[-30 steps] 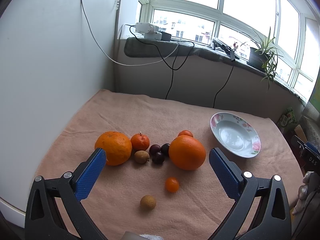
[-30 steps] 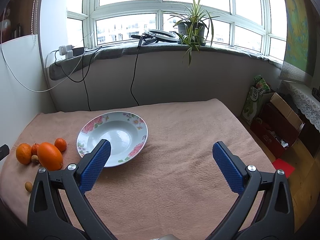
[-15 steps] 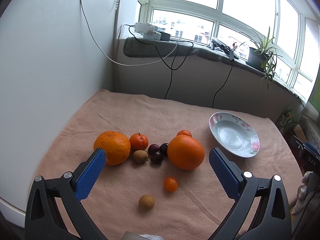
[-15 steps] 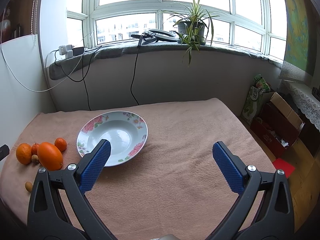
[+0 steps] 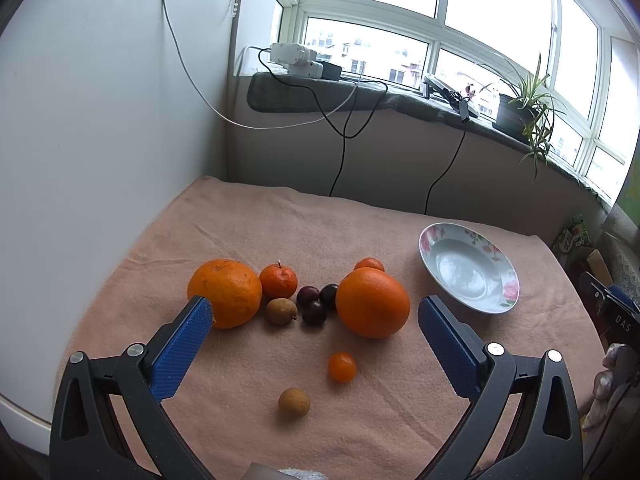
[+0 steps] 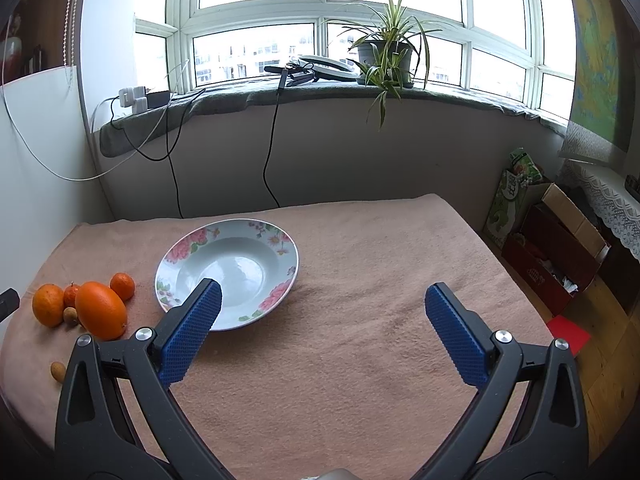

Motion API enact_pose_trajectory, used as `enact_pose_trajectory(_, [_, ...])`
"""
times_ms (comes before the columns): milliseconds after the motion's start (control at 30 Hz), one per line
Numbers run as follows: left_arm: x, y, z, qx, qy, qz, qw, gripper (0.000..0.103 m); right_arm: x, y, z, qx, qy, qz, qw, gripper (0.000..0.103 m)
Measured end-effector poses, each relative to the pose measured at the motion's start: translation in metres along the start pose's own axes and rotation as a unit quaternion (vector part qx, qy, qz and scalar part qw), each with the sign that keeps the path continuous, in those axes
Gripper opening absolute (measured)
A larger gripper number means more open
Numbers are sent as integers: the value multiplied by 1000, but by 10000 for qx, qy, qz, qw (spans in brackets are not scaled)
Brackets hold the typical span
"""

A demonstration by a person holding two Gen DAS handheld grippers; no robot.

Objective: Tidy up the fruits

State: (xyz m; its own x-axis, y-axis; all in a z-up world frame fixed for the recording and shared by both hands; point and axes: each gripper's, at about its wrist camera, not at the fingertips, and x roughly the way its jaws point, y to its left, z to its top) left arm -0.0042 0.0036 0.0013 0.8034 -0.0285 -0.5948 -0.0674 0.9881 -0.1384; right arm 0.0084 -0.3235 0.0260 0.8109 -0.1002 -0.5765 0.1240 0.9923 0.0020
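Fruit lies on the pink cloth: a large orange point(image 5: 225, 293) at left, a mandarin point(image 5: 278, 280), a brown longan point(image 5: 281, 311), three dark plums point(image 5: 314, 311), a big smooth orange point(image 5: 372, 303) with a small mandarin point(image 5: 369, 264) behind it, a tiny orange fruit point(image 5: 342, 366) and a second longan point(image 5: 294, 401) nearest. An empty floral plate point(image 5: 469, 267) sits to the right. My left gripper point(image 5: 314, 322) is open above the fruit. My right gripper point(image 6: 322, 304) is open beside the plate point(image 6: 226, 270), with the big orange point(image 6: 100, 310) at far left.
A white panel point(image 5: 100, 120) walls the table's left side. A low wall with hanging cables point(image 5: 344, 136) runs along the back under a windowsill with a potted plant point(image 6: 384, 56). Boxes point(image 6: 560, 248) stand on the floor past the table's right edge.
The left wrist view has shifted slightly, the fruit sitting a little higher and to the left in frame. The right gripper has hardly moved. Both stay open.
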Motion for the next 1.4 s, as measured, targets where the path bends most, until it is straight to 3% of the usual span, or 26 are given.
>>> enact_pose_trajectory(933, [4, 12, -3, -119, 81, -45, 9999, 102, 8, 9, -2, -61, 179, 116, 9998, 103])
enact_pose_trajectory(1167, [11, 19, -6, -242, 205, -167, 9994, 102, 17, 21, -3, -149, 314, 414, 9985, 103])
enact_pose_trajectory(1400, [21, 21, -8, -324, 352, -285, 9984, 102, 28, 42, -5, -323, 486, 1063, 9926, 103])
